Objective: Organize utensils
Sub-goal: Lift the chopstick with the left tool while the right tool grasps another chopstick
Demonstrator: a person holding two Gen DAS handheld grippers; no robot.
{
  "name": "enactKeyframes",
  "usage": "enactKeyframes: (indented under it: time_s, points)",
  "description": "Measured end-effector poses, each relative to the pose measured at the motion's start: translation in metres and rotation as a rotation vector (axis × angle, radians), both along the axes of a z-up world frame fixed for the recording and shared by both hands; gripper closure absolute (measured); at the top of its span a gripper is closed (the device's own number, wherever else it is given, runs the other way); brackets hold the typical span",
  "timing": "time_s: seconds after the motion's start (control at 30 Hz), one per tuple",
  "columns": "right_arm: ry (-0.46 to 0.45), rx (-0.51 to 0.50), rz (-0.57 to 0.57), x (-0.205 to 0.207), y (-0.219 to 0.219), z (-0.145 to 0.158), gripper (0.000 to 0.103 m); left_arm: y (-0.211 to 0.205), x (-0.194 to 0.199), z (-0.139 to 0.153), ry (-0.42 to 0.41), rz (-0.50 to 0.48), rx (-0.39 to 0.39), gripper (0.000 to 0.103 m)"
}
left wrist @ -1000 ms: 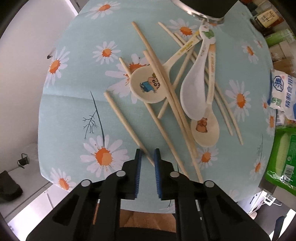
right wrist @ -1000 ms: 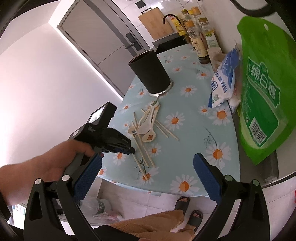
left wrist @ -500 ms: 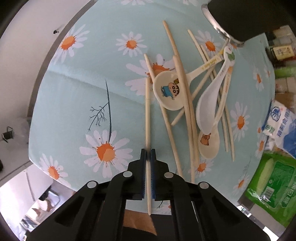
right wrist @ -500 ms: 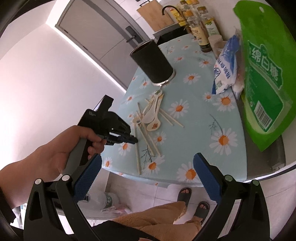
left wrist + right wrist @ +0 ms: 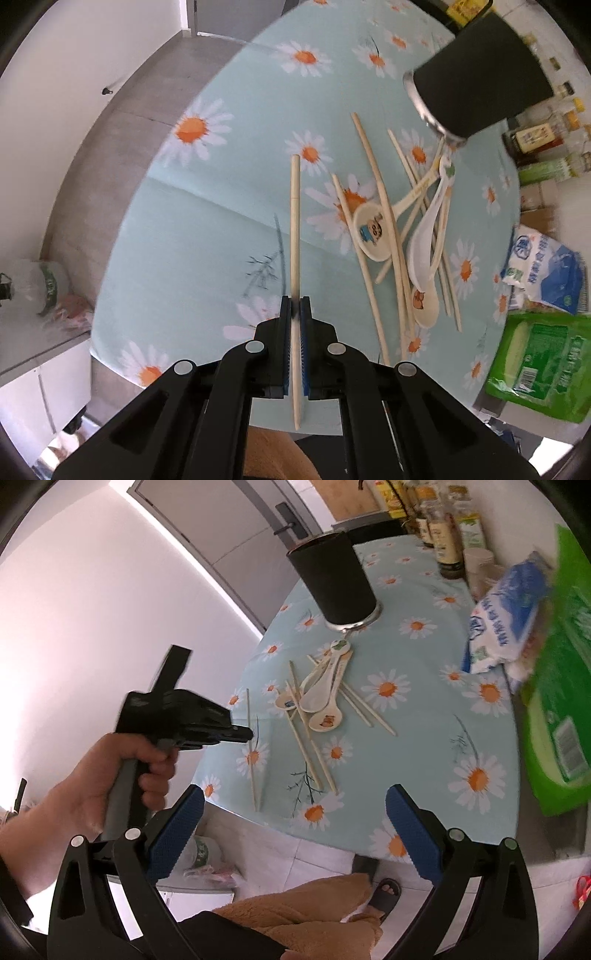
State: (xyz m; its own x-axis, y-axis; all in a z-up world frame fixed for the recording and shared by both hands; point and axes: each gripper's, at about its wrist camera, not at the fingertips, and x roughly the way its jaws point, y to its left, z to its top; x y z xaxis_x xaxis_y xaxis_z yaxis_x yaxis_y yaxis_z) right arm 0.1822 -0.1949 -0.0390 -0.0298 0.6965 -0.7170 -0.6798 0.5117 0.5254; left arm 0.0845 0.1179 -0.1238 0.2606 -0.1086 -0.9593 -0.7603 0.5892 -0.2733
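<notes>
Between the blue pads of the left gripper, a single wooden chopstick is pinched tight, its long end running straight ahead of the jaws and a short end sticking out behind them, held clear above the daisy-print tablecloth. Ahead and to the right of that gripper lies the loose pile of chopsticks crossed with three ceramic spoons, and beyond the pile, further ahead to the right, stands the black utensil holder. From the right wrist view, the right gripper stands wide apart with nothing between its pads, near the table's front edge; the person's left hand grips the other tool's handle to its left, and the pile sits ahead of it, short of the holder. A blue-white bag and a green packet lie off to its right
</notes>
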Motion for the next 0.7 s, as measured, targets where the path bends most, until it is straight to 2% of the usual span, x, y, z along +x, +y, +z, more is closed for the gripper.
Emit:
enactKeyframes:
  time_s: [0.07,0.33,0.4,0.47,0.57,0.7]
  points:
    - [-0.018,-0.005,0.034,0.002,0.014,-0.003,0.016,0.005,-0.006,0.007,-0.028,-0.01,0.006,0.1]
    - [-0.088,-0.139,0.18,0.015,0.087,-0.021,0.044,0.009,-0.015,0.012,-0.16,-0.06,-0.047,0.1]
    - [-0.091,-0.171,0.223,0.018,0.106,-0.024,0.046,0.013,-0.016,0.01,-0.192,-0.074,-0.069,0.1]
    - [-0.104,-0.189,0.275,0.02,0.124,-0.023,0.053,0.018,-0.016,0.011,-0.219,-0.083,-0.066,0.1]
    - [-0.111,-0.225,0.325,0.03,0.154,-0.025,0.056,0.022,-0.015,0.01,-0.257,-0.097,-0.061,0.1]
    - [-0.071,-0.272,0.363,0.051,0.191,-0.036,0.061,0.032,-0.016,0.006,-0.295,-0.109,-0.053,0.1]
